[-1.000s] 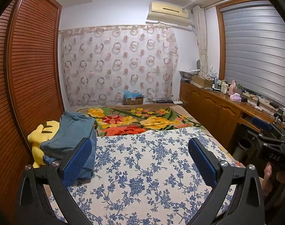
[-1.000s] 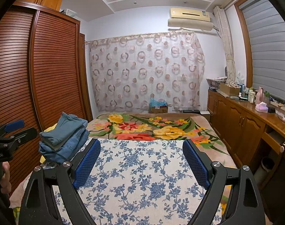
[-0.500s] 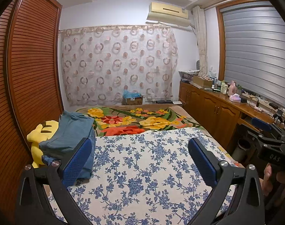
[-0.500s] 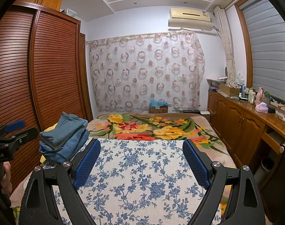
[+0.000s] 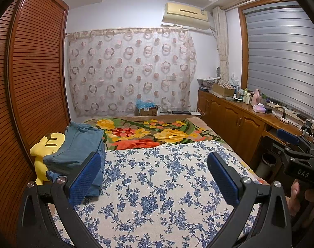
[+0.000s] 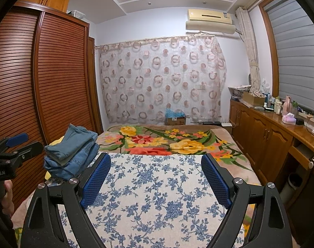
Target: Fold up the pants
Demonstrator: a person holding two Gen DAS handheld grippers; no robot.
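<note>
A stack of folded blue denim pants [image 5: 78,146] [image 6: 72,148] rests at the left edge of the bed, on the blue-flowered white sheet [image 5: 161,177] [image 6: 157,190]. My left gripper [image 5: 154,172] hovers above the sheet, open and empty, its left blue pad just right of the stack. My right gripper [image 6: 156,172] is also open and empty above the sheet, with the stack to its left. Each gripper appears at the edge of the other's view, held by a hand.
A yellow plush toy [image 5: 45,146] lies behind the pants against the slatted wooden wardrobe [image 5: 29,95]. A flowered blanket [image 5: 152,132] covers the far bed. Wooden cabinets [image 6: 266,140] with bottles line the right wall; a bin [image 5: 265,163] stands beside the bed.
Both views have barely shifted; the grippers stay open over the sheet and the stack of pants has not moved.
</note>
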